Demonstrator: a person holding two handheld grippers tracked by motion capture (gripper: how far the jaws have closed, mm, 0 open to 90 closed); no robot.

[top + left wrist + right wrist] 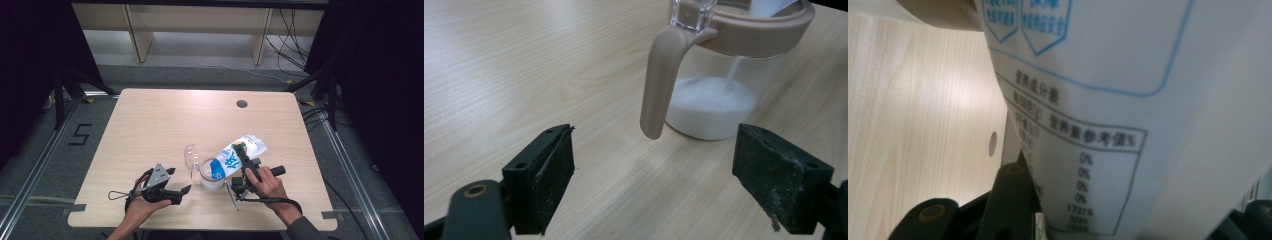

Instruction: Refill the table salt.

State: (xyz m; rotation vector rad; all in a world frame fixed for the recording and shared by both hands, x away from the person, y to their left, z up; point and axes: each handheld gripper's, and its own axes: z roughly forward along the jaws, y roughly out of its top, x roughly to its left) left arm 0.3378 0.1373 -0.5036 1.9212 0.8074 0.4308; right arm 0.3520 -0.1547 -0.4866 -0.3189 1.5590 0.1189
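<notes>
A clear container with a beige rim stands near the table's front middle, its clear lid flipped open to the left. In the left gripper view the container holds white powder, and a thin white stream falls into it. A white and blue bag is tilted mouth-down over the container, with my right gripper shut on it. The bag's printed side looms close in the right gripper view. My left gripper rests open just left of the container, its pads wide apart and empty.
The wooden table has a round cable hole at the back right. Beyond its far edge are a grey floor, wooden furniture legs and loose cables. A marker reading 5 lies on the floor at the left.
</notes>
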